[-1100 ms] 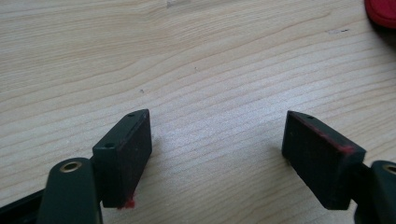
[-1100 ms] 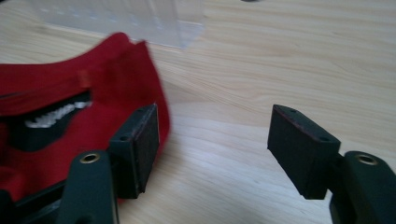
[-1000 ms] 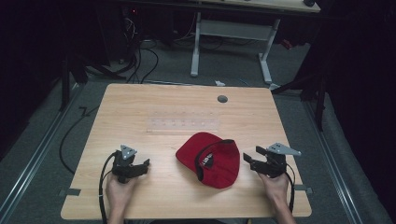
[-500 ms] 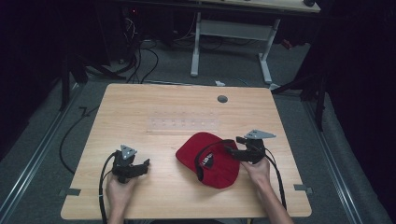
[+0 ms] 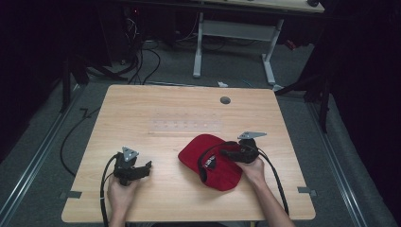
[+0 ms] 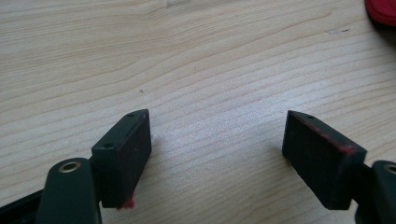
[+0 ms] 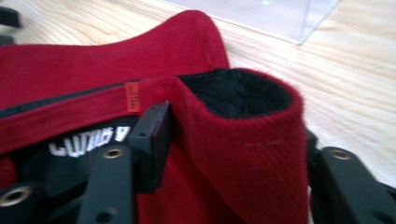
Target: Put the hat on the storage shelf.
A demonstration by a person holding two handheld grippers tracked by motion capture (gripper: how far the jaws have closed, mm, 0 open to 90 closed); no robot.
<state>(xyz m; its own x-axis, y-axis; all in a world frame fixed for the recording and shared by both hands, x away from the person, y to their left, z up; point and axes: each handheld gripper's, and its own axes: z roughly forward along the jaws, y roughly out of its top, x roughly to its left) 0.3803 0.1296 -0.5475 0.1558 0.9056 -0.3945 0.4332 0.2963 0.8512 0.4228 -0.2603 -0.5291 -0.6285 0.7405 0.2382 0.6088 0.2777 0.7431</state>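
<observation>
A red cap [image 5: 210, 163] with a black lining lies upside down on the wooden table [image 5: 179, 104], right of the middle near the front. My right gripper [image 5: 222, 154] reaches into it from the right. Its jaws have just been closing, and in the right gripper view a fold of the cap's rim [image 7: 252, 154] fills the gap between them, with my right gripper [image 7: 231, 130] pressing on it from both sides. My left gripper [image 5: 147, 166] rests at the front left, apart from the cap. In the left gripper view, my left gripper [image 6: 215, 135] stands open over bare wood.
A clear plastic rack [image 5: 185, 126] lies flat at the table's middle, just behind the cap. A round cable hole [image 5: 225, 100] sits near the far edge. Cables trail from both grippers over the front edge. Beyond the table stands a white-legged desk [image 5: 236, 28].
My right gripper has moved left and down from the table's right side onto the cap, and its jaws have closed around the rim. The left gripper has not moved.
</observation>
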